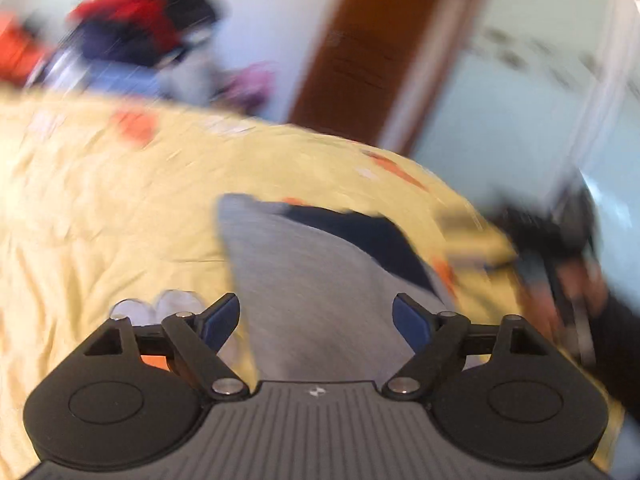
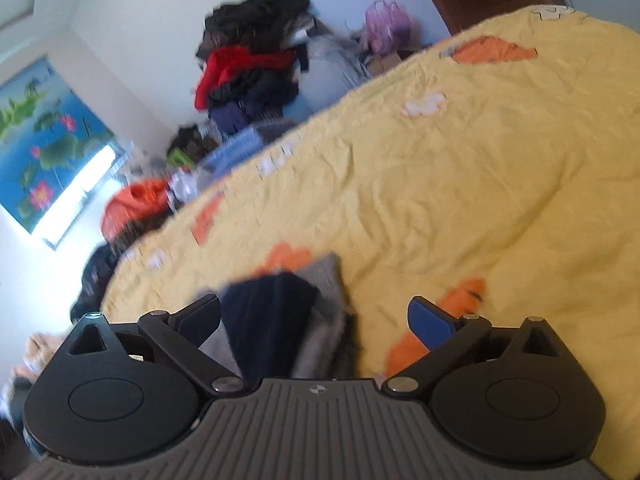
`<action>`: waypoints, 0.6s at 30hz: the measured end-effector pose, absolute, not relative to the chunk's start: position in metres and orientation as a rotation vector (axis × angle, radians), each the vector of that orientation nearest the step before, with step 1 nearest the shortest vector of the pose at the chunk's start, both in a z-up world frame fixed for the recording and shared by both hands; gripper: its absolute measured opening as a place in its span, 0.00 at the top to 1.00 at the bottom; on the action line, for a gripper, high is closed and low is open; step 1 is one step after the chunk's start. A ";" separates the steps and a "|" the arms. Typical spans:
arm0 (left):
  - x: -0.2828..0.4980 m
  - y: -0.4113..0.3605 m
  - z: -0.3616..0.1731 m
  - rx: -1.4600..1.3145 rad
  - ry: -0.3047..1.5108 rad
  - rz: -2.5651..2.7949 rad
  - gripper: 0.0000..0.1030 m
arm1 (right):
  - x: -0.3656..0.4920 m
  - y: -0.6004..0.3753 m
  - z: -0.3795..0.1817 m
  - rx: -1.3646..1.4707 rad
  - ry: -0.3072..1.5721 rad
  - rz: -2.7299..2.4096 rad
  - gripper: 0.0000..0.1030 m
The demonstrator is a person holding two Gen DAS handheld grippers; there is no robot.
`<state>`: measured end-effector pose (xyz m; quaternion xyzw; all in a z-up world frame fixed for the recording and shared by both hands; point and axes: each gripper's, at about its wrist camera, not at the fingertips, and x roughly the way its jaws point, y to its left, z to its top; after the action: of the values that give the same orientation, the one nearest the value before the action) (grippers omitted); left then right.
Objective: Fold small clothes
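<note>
1. We have both tongs wide open and empty: the left tongs (image 1: 316,322) hang over the grey garment (image 1: 304,280), the right tongs (image 2: 314,320) just behind it.
2. The garment lies on the yellow bed (image 1: 100,208), grey over a navy part (image 1: 360,232); through the blur it looks partly folded.
3. We judge a fold just released; next calls for gripping an edge afresh.
4. No containers show, only a clothes pile (image 2: 248,68) beyond the bed.
</note>
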<state>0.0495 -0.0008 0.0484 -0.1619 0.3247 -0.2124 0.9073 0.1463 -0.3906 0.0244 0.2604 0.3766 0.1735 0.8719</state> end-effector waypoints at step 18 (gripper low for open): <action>0.132 0.020 0.063 -0.331 0.785 -0.347 0.73 | 0.149 -0.308 0.017 0.544 0.842 0.525 0.65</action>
<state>0.1319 0.0199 0.0635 -0.1598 0.3790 -0.1673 0.8960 0.1489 -0.3078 0.0172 0.2579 0.3988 0.2486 0.8442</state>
